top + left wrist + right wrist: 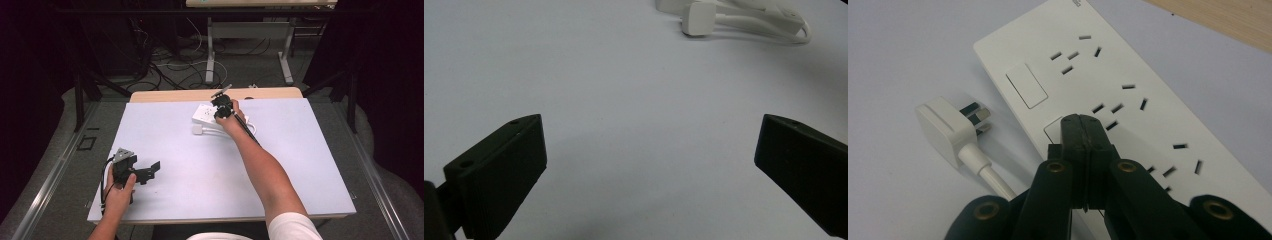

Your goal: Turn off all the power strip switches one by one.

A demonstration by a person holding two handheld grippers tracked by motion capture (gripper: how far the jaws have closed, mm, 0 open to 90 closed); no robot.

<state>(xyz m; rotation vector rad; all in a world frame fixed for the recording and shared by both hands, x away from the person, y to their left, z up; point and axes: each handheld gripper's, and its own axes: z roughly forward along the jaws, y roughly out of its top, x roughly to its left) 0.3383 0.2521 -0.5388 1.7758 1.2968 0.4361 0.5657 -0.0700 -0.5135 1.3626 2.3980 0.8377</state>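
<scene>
White tabletop [210, 165] covers most of the bench, with a wooden edge at the far side and cables across the dim floor behind. Near that far edge lies a white power strip [1108, 85], long, rigid plastic, probably light and smooth enough to skid when pushed; it would be best taken across its narrow sides. Just beside it rests its white plug [950, 127], on a stiff cord that looks springy. The right gripper [1083, 131] has its jaws pressed fully together, holding nothing, tips resting on or just over a rocker switch on the strip. The left gripper [649, 145] stands wide open and empty above bare table, well apart.
</scene>
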